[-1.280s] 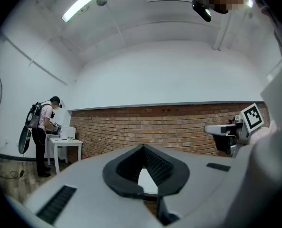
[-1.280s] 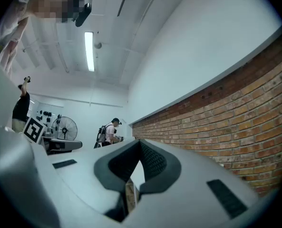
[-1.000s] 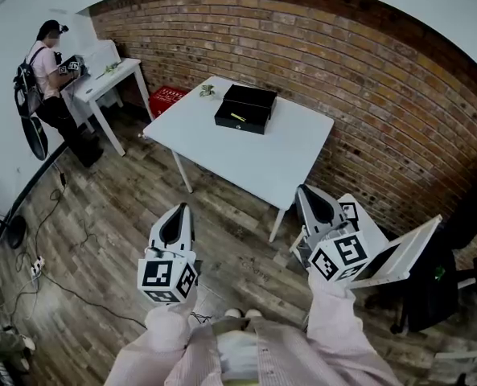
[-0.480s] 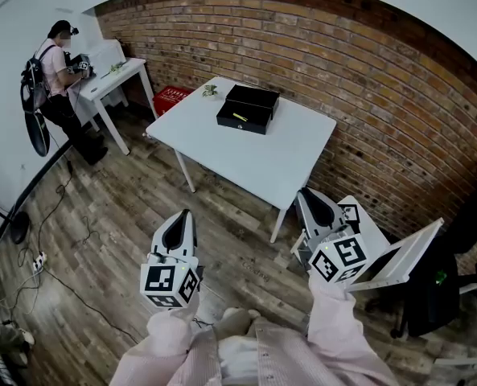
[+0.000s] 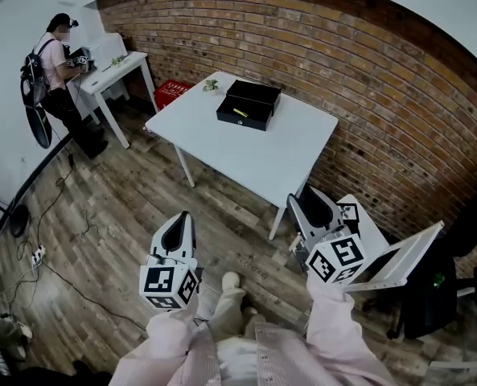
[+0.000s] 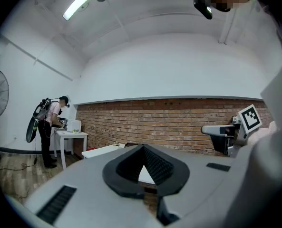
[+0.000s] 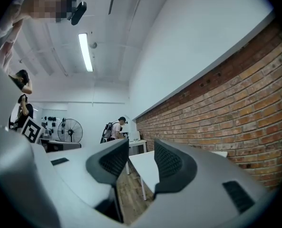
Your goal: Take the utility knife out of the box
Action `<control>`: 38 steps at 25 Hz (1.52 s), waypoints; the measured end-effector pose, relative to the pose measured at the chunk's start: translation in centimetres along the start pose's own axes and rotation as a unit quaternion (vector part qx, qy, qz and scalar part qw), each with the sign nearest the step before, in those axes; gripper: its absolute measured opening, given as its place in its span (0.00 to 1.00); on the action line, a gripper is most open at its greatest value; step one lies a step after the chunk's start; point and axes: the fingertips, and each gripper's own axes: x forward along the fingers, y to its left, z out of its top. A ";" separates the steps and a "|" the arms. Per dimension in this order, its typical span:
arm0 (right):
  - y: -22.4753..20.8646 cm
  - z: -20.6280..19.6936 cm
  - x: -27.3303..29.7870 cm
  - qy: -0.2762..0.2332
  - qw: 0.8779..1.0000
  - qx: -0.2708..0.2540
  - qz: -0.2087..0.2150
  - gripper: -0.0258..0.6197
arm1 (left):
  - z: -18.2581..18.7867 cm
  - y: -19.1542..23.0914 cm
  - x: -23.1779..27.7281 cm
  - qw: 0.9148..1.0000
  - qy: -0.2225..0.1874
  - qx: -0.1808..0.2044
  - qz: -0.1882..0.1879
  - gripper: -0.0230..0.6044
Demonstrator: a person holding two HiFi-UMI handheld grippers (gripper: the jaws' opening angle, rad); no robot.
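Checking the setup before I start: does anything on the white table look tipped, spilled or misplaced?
Nothing stands out. The black box sits flat on the white table with a yellow item in it; a small green thing lies near the far corner.

A white worktop (image 5: 254, 155) stands on a wooden floor (image 5: 101, 223) near a brick wall (image 5: 367, 71). A red crate (image 5: 171, 92) sits between it and a smaller white desk (image 5: 113, 71), where a person (image 5: 53, 63) stands.
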 end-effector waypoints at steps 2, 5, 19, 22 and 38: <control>-0.2 -0.3 0.3 0.002 1.000 0.001 0.002 0.28 | -0.2 0.1 0.4 1.000 0.003 -0.001 0.001 0.02; -0.7 -0.5 0.9 0.006 1.000 0.000 0.002 0.29 | -0.4 0.3 1.2 1.000 0.006 -0.001 0.003 0.02; -4.5 -2.9 8.8 0.029 1.000 0.011 -0.001 0.30 | -1.8 4.3 9.5 1.000 0.019 -0.015 -0.001 0.02; -5.6 -3.6 11.6 0.036 0.999 0.017 -0.007 0.30 | -1.7 5.8 12.5 1.000 0.020 -0.016 -0.006 0.02; -8.9 -7.0 25.0 0.065 0.997 0.032 -0.034 0.30 | -1.8 14.7 24.9 0.998 0.042 -0.025 -0.032 0.02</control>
